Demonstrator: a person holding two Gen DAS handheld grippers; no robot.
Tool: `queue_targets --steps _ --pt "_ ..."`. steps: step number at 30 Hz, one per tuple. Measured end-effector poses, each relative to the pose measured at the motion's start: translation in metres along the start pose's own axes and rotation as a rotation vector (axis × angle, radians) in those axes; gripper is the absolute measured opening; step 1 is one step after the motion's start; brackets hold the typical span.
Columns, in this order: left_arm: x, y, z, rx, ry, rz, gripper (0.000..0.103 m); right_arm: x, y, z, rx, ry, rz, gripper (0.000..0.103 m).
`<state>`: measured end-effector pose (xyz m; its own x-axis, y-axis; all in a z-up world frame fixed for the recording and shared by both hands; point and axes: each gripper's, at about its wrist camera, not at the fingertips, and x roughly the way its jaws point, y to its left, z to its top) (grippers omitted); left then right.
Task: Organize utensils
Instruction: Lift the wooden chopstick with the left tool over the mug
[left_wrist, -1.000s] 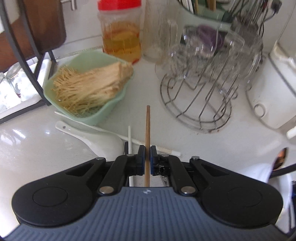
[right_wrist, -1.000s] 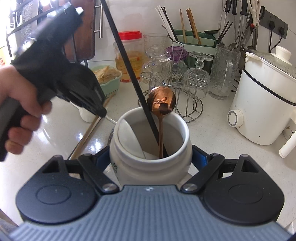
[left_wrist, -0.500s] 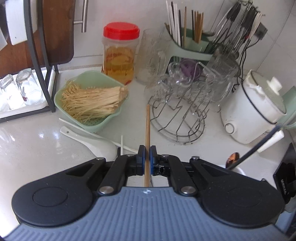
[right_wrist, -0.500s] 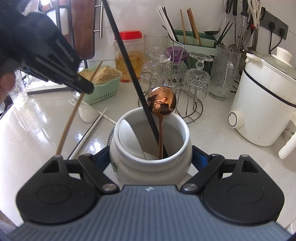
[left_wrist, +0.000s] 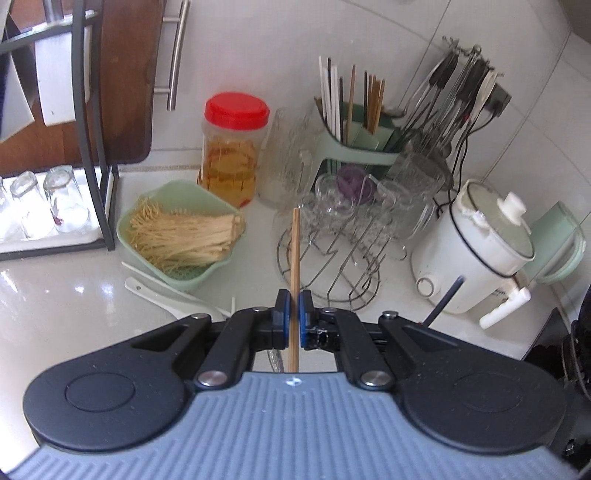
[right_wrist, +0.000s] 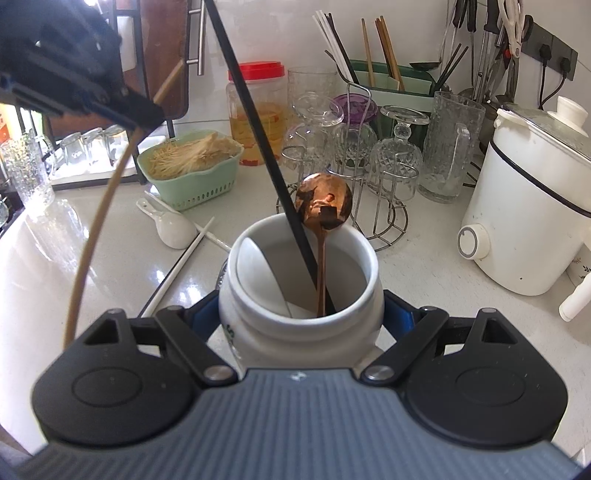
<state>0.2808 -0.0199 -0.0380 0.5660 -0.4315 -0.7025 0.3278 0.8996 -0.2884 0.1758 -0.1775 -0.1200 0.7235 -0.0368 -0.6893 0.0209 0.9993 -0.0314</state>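
The left tongs (left_wrist: 294, 314) pinch a wooden chopstick (left_wrist: 294, 254) between their blue pads, lifted clear of the counter (left_wrist: 55, 310). The right tongs (right_wrist: 301, 314) clamp a white ceramic jar (right_wrist: 258, 321) that holds a black chopstick (right_wrist: 258, 122), a copper spoon (right_wrist: 324, 201) and a white spoon (right_wrist: 258, 273). A white soup spoon (right_wrist: 173, 227) and a white chopstick (right_wrist: 181, 264) lie on the counter beside the green basket (right_wrist: 192, 184), toward its back edge.

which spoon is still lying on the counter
The white spoon beside the green basket. The copper spoon and another white one already stand in the jar.
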Motion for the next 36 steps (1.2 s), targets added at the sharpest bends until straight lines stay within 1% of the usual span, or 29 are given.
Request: queue_targets --steps 7,10,17,19,25,28,30,36 --pt "-0.028 -0.004 0.016 0.003 -0.075 -0.028 0.006 0.001 0.001 0.001 0.001 0.002 0.002 0.091" --pt "-0.042 -0.009 0.026 -0.002 -0.12 -0.06 0.006 0.001 0.001 0.001 0.001 0.002 0.002 0.091" --pt "-0.069 -0.032 0.046 0.047 -0.23 -0.101 0.006 0.0 0.002 0.001 0.003 0.0 -0.003 0.091" --pt "-0.074 -0.038 0.051 0.053 -0.248 -0.118 0.006 0.001 0.002 0.001 0.004 0.0 -0.002 0.091" --pt "-0.077 -0.06 0.06 0.092 -0.282 -0.158 0.006 0.001 0.002 0.001 0.003 0.0 -0.002 0.091" --pt "-0.075 -0.072 0.061 0.122 -0.299 -0.165 0.005 0.001 0.002 0.001 0.003 0.0 -0.002 0.091" --pt "-0.074 -0.08 0.06 0.147 -0.316 -0.156 0.006 0.001 0.002 0.001 0.003 0.0 -0.002 0.091" --pt "-0.06 -0.093 0.057 0.159 -0.311 -0.187 0.006 0.001 0.001 0.0 0.002 -0.003 0.002 0.091"
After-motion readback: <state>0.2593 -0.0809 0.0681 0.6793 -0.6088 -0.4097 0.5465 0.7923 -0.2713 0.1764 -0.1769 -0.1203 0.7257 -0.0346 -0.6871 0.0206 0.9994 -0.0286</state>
